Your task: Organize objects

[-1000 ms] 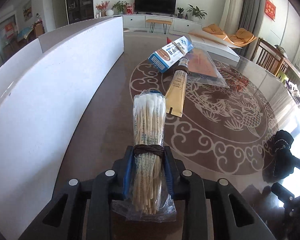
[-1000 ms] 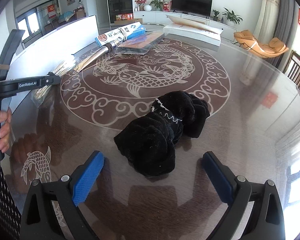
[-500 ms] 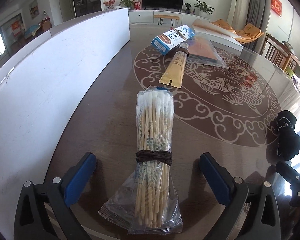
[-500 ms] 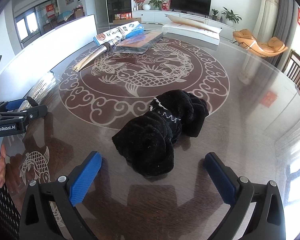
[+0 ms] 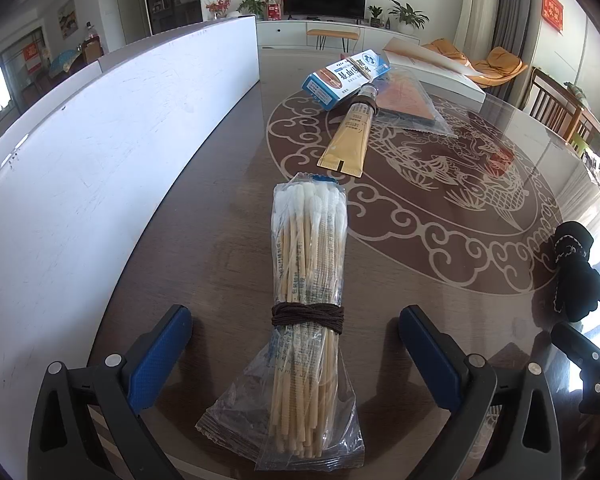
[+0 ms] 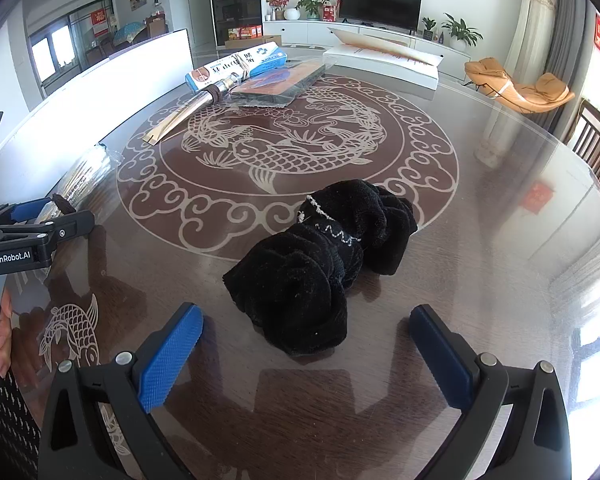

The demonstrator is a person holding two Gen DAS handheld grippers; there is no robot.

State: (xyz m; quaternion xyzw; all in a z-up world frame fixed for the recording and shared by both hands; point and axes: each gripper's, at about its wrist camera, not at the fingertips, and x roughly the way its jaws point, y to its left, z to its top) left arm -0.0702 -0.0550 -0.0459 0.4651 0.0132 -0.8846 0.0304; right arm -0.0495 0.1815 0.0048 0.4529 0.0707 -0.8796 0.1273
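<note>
1. Left gripper (image 5: 296, 344): the jaws have just been opening and now stand spread wide. The cotton swab bundle (image 5: 308, 280) lies between the blue pads, touching neither.
2. Cotton swab bundle: flat on the table (image 5: 204, 216), bagged in clear plastic and tied with a brown cord (image 5: 308, 316). White tips point to 12 o'clock.
3. Gold tube (image 5: 350, 136): at 12 o'clock from the bundle, apart from it. Its cap end touches the blue-and-white box (image 5: 346, 76), with a clear packet (image 5: 404, 100) just beside it.
4. White board (image 5: 112, 120): upright along the table edge, at 9 o'clock from the bundle.
5. Right gripper (image 6: 304, 360): jaws spread, pinching nothing.
6. Black cloth (image 6: 320, 256): bunched on the table at 12 o'clock from the right gripper, just ahead of the pads.
</note>
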